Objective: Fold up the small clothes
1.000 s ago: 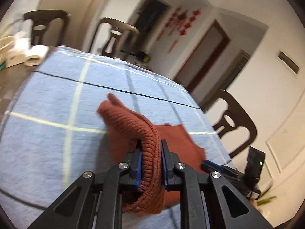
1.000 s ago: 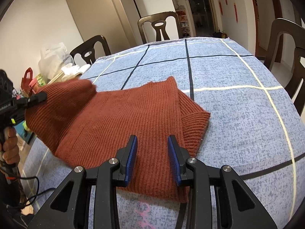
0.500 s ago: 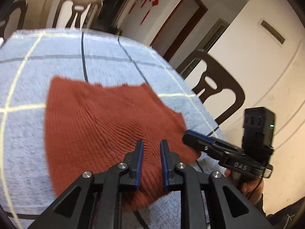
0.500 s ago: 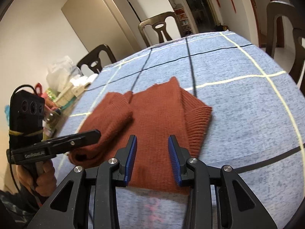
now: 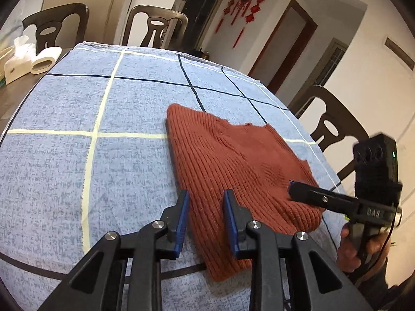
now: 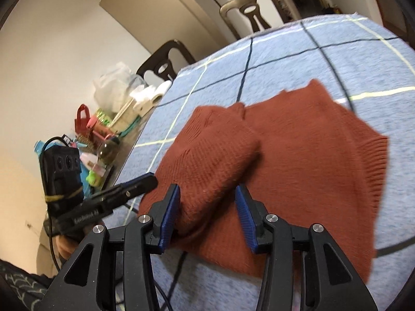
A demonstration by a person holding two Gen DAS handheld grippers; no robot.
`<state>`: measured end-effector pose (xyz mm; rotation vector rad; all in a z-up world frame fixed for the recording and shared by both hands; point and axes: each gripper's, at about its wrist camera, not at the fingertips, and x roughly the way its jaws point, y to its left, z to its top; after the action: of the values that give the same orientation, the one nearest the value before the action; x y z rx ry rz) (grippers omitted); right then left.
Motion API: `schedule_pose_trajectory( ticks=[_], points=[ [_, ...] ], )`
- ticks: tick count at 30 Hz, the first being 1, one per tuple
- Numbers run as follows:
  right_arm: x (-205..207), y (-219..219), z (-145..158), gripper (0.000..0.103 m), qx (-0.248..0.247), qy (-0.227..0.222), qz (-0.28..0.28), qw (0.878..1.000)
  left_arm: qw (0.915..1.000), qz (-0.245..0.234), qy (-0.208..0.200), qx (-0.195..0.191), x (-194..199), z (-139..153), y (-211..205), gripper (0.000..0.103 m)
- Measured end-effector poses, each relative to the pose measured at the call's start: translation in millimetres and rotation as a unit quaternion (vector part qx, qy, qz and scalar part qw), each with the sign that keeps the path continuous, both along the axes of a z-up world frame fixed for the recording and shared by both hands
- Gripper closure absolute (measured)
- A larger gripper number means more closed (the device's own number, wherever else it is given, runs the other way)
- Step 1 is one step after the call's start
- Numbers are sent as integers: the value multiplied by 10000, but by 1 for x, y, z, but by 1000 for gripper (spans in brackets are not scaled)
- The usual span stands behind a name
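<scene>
A rust-red knitted sweater (image 5: 233,160) lies on the blue checked tablecloth (image 5: 77,108), with one sleeve folded over its body (image 6: 215,155). My left gripper (image 5: 205,220) is open and empty, its jaws over the sweater's near edge. It also shows in the right wrist view (image 6: 129,189), at the sweater's left edge. My right gripper (image 6: 207,215) is open, its jaws astride the folded sleeve's end. It also shows in the left wrist view (image 5: 306,194), resting at the sweater's right edge.
Dark chairs (image 5: 155,26) stand around the table. A tissue box and a paper roll (image 5: 31,59) sit at the far left. A pile of bags, bottles and small items (image 6: 103,129) lies on the bare table left of the cloth.
My left gripper let go of the sleeve, which now lies folded over the body, and drew back to the sweater's edge. My right gripper opened wider and moved left over the folded sleeve.
</scene>
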<state>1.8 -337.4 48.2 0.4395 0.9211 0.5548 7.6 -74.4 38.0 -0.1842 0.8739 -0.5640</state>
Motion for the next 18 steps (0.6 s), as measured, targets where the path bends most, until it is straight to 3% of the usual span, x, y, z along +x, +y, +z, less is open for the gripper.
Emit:
schedule_pose_trajectory(
  ticks=[4, 14, 18],
  points=[
    [9, 8, -9, 58, -75, 216, 27, 9997, 10000, -20, -11, 26, -2, -6, -3, 66],
    [23, 15, -10, 58, -84, 250, 13, 9997, 9999, -19, 38, -130, 0, -12, -1, 62],
    [28, 20, -9, 79, -181, 245, 67, 9995, 9999, -13, 29, -106, 1, -11, -2, 61]
  ],
)
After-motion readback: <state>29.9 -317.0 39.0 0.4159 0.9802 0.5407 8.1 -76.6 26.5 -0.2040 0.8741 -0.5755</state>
